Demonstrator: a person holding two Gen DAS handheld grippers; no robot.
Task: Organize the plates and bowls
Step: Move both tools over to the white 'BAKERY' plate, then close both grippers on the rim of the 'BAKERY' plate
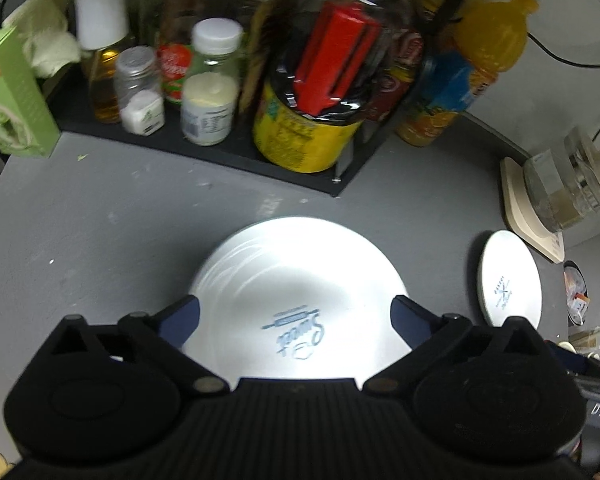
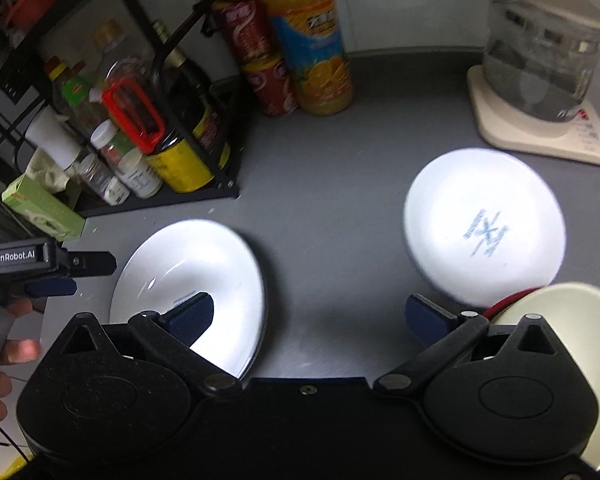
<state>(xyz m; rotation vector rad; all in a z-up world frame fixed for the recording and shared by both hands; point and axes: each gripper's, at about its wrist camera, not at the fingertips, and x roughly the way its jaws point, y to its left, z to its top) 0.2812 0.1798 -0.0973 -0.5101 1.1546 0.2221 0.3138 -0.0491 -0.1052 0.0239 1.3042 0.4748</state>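
While the grey counter (image 2: 328,208) lies bare between the dishes, the black rack (image 2: 220,184) of bottles lines its far left edge. Nearest the rack sits the big white plate (image 1: 296,300), with the left gripper (image 1: 296,320) spread wide above it, touching nothing. Well to its right lies the small plate (image 2: 484,228), beside a cream bowl (image 2: 580,320). Equally wide, the right gripper (image 2: 308,316) hovers over bare counter.
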